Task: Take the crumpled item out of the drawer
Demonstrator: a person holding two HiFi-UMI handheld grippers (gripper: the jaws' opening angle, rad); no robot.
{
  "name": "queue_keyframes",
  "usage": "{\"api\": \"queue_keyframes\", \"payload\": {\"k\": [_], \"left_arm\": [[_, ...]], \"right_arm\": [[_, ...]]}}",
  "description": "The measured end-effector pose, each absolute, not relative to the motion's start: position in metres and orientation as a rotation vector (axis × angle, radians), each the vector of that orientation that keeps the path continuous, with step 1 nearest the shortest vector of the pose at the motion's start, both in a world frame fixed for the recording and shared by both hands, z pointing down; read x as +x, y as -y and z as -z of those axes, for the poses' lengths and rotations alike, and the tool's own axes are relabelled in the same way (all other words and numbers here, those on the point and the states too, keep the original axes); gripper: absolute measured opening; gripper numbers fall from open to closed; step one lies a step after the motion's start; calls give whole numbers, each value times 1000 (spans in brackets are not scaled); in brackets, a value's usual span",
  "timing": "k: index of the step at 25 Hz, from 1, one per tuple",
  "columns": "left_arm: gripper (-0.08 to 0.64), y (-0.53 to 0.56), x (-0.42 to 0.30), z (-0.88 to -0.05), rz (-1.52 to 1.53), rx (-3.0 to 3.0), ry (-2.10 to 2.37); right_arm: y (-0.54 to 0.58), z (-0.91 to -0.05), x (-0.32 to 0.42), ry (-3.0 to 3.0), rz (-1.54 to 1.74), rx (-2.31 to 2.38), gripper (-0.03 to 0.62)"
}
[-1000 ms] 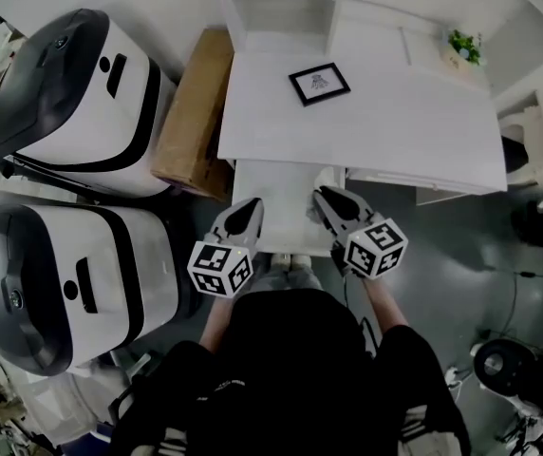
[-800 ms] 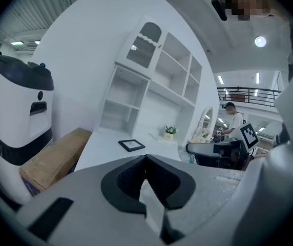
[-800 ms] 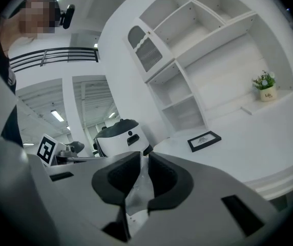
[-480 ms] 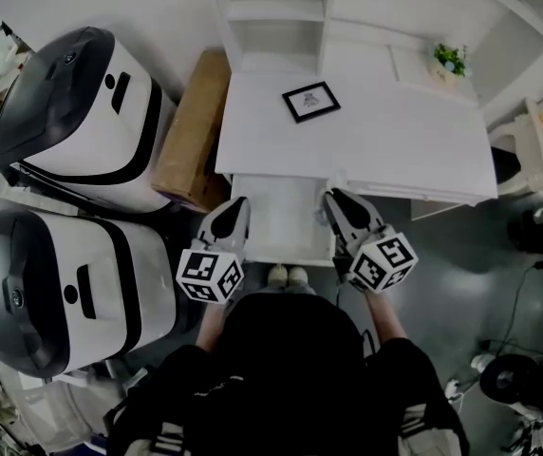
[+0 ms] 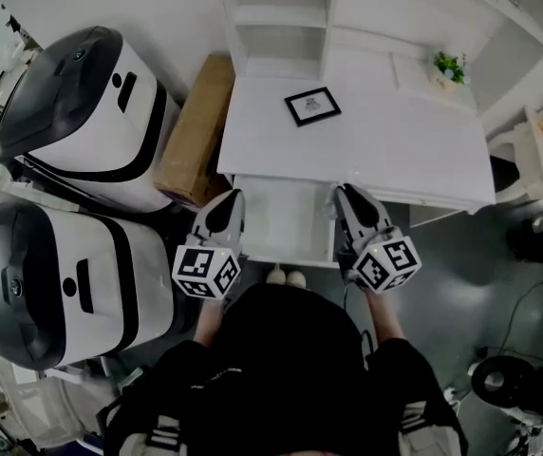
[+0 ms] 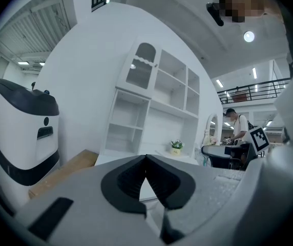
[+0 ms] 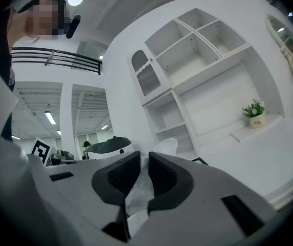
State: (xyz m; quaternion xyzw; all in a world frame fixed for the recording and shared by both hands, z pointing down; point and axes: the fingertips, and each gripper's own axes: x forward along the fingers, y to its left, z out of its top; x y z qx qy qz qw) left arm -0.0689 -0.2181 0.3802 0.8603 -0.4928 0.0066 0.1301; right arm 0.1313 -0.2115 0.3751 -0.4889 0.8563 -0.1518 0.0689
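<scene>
The white drawer [image 5: 286, 218] stands pulled out from under the white desk [image 5: 385, 136]. My right gripper [image 5: 344, 195] hovers over the drawer's right edge. In the right gripper view it [image 7: 142, 164] is shut on a crumpled white, partly see-through item [image 7: 166, 146] that sticks out above and below the pads. My left gripper [image 5: 233, 199] is over the drawer's left edge. In the left gripper view its [image 6: 146, 160] pads meet at the tips with nothing between them. The drawer's inside looks bare in the head view.
Two big white-and-black machines [image 5: 77, 112] [image 5: 58, 288] stand at the left, with a brown cardboard box [image 5: 194, 126] between them and the desk. A framed picture [image 5: 312, 105] and a small potted plant [image 5: 449, 67] sit on the desk, with white shelves [image 5: 281, 12] behind.
Both grippers have drifted a little apart, from over the drawer's front toward its two side edges. The right one still holds the crumpled item.
</scene>
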Motion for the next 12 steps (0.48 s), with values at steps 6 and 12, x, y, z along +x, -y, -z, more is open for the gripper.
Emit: {"api": "queue_keyframes", "payload": {"k": [6, 12], "left_arm": [[-2, 219, -71, -375, -6, 2503, 1448], [-2, 219, -71, -373, -1, 2511, 1454]], "right_arm": [[212, -369, 136, -2574, 405, -1511, 40], [211, -369, 137, -2568, 389, -1515, 40]]}}
